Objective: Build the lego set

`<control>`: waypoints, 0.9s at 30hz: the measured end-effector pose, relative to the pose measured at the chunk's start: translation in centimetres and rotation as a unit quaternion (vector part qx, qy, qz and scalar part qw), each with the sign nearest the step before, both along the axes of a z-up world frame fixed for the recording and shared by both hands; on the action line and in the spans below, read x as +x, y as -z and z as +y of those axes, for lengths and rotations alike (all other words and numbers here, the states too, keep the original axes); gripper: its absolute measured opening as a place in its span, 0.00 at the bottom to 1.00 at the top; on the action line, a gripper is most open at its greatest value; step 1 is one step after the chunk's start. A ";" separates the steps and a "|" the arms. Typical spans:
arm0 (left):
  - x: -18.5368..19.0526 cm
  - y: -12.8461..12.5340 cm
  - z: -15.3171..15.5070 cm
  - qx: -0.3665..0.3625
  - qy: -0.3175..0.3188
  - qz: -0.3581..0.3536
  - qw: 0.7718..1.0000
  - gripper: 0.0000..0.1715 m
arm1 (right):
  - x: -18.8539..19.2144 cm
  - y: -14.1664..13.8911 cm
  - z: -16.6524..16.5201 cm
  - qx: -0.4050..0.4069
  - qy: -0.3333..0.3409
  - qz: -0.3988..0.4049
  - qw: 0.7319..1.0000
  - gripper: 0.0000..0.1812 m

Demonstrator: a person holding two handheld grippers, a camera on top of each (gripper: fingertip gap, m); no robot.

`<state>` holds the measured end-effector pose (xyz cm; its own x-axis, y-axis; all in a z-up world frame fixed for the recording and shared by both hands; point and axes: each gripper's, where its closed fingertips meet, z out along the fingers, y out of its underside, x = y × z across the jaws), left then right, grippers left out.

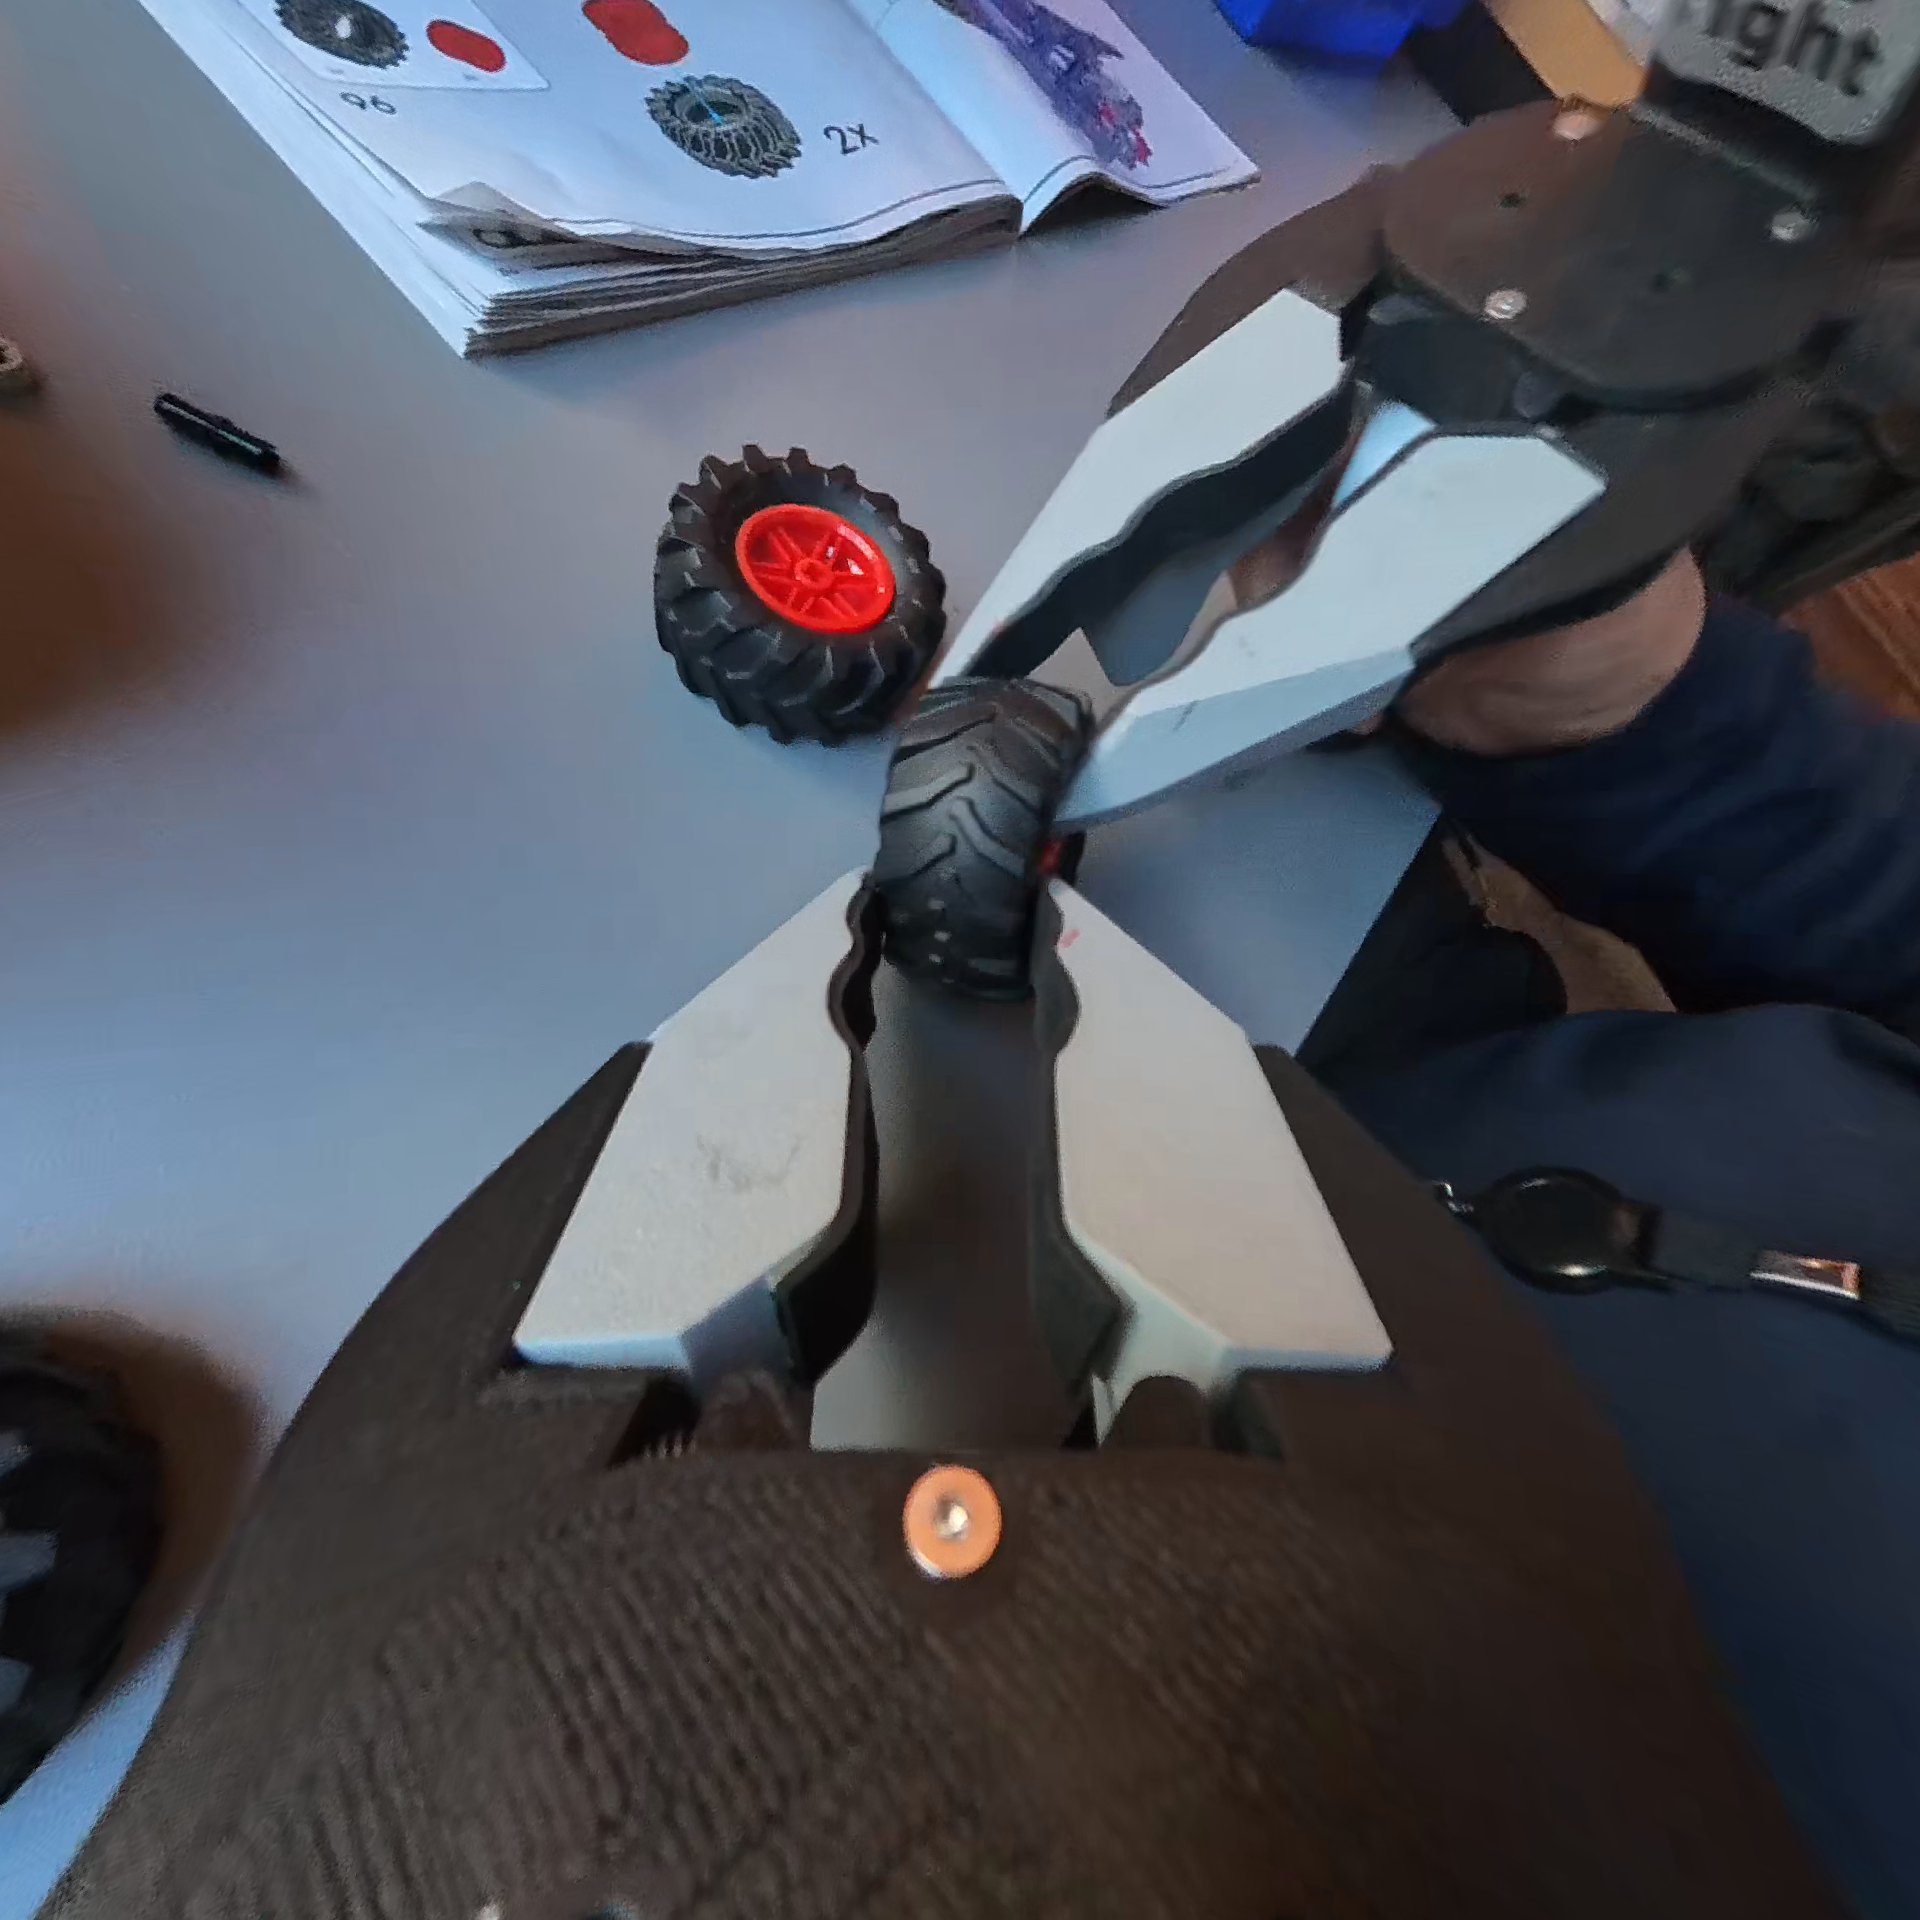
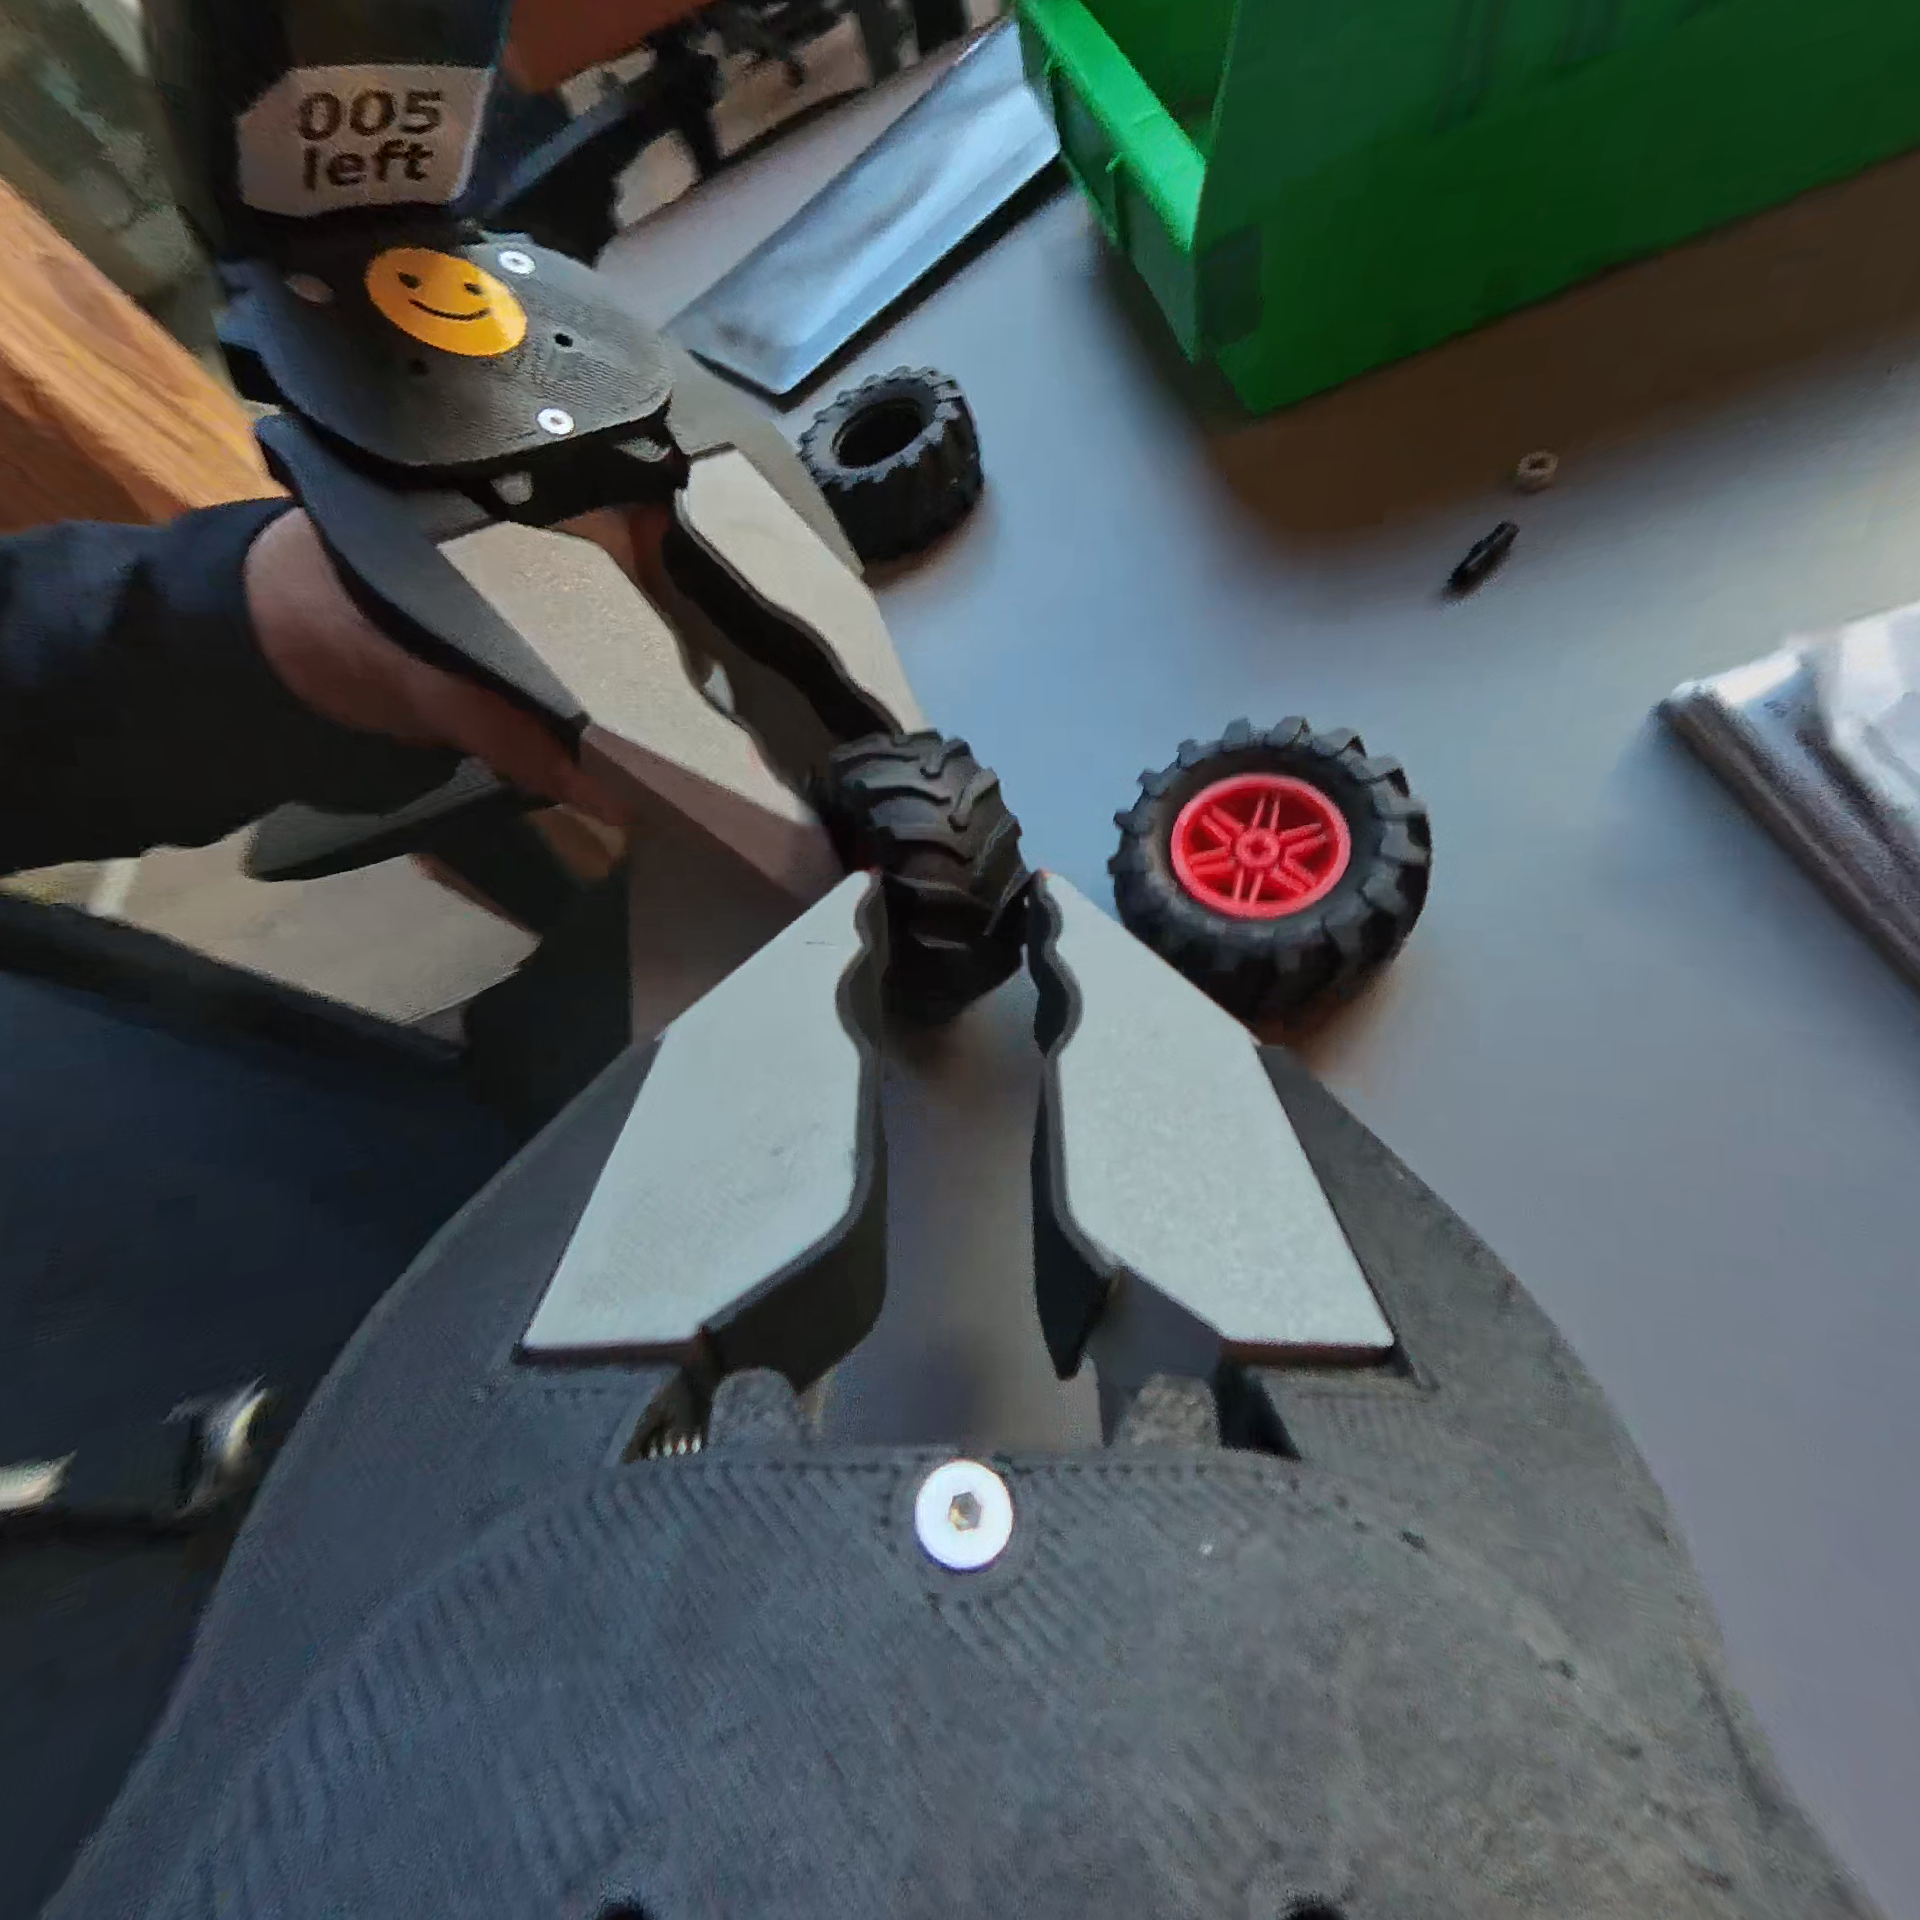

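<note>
A black tyre (image 1: 961, 821) with a bit of red rim showing at its side is held above the grey table (image 1: 416, 831) between both grippers. My left gripper (image 1: 956, 899) is shut on it from below in the left wrist view. My right gripper (image 1: 1013, 743) comes in from the upper right, its tips on the tyre's top and side. In the right wrist view the tyre (image 2: 935, 831) sits between my right gripper's (image 2: 953, 888) tips, with the left gripper (image 2: 868, 795) on it from the upper left. A finished wheel with a red rim (image 1: 800, 592) (image 2: 1268, 862) lies just beyond.
The open instruction booklet (image 1: 727, 177) (image 2: 1818, 748) lies at the far side. An empty black tyre (image 2: 894, 457), a black pin (image 1: 216, 431) (image 2: 1481, 556) and a small tan piece (image 2: 1536, 470) lie on the table. A green box (image 2: 1507, 187) stands behind. The person's dark sleeves are close. My two grippers' fingertips are within a few centimetres of each other. Both grippers' tips are roughly 12 cm from the black pin (image 2: 1481, 556). Seen from the left wrist view (image 1: 235, 437) as well.
</note>
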<state>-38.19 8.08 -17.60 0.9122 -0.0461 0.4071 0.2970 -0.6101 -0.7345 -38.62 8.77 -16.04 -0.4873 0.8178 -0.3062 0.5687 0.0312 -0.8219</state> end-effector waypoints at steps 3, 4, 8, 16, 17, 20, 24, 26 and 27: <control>0.4 -0.1 0.0 0.000 0.012 -0.005 1.000 0.15 | 1.7 -0.4 0.7 -0.027 -0.035 -0.023 0.999 0.08; 0.5 -0.1 -0.1 -0.003 0.019 -0.020 1.000 0.15 | 1.9 -0.5 0.7 -0.036 -0.042 -0.020 0.998 0.08; 1.3 -0.6 -0.3 0.008 0.053 -0.045 0.998 0.15 | 2.5 -0.1 -0.5 -0.074 -0.102 -0.054 0.990 0.20; 1.2 -0.7 -0.6 0.008 0.057 -0.059 0.997 0.15 | 1.8 0.8 -1.0 -0.028 -0.090 -0.055 0.994 0.15; 1.1 -0.6 -0.5 0.008 0.054 -0.057 0.997 0.14 | 1.7 1.0 -1.1 -0.015 -0.088 -0.053 0.995 0.15; 1.0 -0.6 -0.6 0.005 0.054 -0.067 0.996 0.14 | 1.7 0.9 -1.1 0.026 -0.081 -0.038 0.996 0.14; 0.9 -0.5 -0.5 -0.004 0.052 -0.088 0.995 0.14 | 1.8 0.9 -0.9 0.013 -0.083 -0.058 0.995 0.14; 1.0 -0.5 -0.5 -0.003 0.056 -0.086 0.995 0.14 | 1.8 1.0 -0.8 0.021 -0.093 -0.060 0.994 0.13; 1.1 -0.5 -0.6 -0.002 0.057 -0.081 0.995 0.14 | 1.7 1.0 -0.7 0.024 -0.094 -0.064 0.993 0.12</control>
